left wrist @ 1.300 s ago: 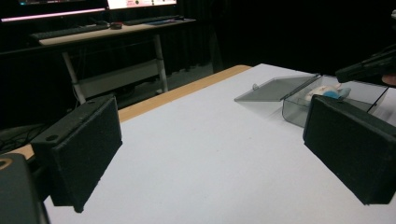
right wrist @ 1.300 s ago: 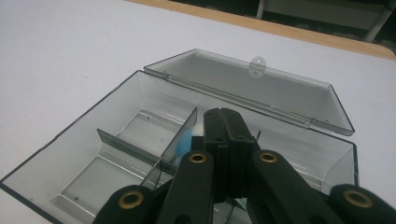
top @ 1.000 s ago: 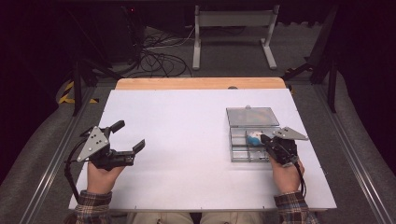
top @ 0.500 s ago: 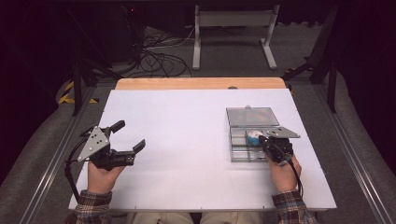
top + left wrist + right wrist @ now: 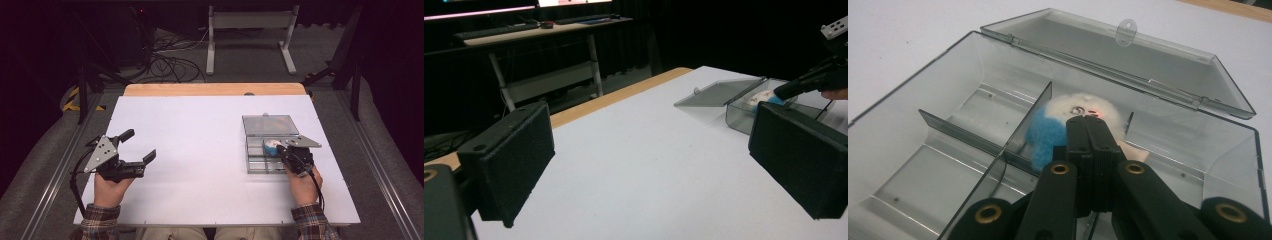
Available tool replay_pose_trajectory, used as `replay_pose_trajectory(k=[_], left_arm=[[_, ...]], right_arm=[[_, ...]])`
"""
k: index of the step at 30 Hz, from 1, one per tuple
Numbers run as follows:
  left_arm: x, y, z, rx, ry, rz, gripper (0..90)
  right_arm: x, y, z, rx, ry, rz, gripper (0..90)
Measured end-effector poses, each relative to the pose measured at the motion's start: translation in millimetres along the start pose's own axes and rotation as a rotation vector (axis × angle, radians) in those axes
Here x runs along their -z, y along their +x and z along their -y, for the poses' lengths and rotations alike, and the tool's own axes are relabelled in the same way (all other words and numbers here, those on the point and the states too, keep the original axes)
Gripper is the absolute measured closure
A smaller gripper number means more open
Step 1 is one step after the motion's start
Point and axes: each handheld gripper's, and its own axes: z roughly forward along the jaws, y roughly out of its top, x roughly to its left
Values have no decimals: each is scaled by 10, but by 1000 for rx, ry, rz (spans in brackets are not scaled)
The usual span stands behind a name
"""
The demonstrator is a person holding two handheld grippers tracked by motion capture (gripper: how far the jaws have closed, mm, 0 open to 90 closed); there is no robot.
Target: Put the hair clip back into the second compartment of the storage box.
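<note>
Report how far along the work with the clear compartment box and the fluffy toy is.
Done: the clear box lies on the table with its lid open, and the fluffy blue-and-white toy is inside a compartment. In hand: the right gripper reaches into the box, jaws together at the toy's small ring; whether it grips the ring is unclear. Left: probably moving the toy and closing the lid. The left gripper hovers open, apart from the box.
</note>
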Motion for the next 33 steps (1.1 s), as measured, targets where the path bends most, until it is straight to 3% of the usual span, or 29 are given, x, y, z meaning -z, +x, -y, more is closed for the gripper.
replay_pose_trajectory(k=[11,33], left_arm=[[0,3,4,1,2,0,50],[4,3,6,0,1,-1,51]], right_arm=[[33,5,-5,-13,-35,-28,807],[99,-37,0,-45,-146,-108,396]])
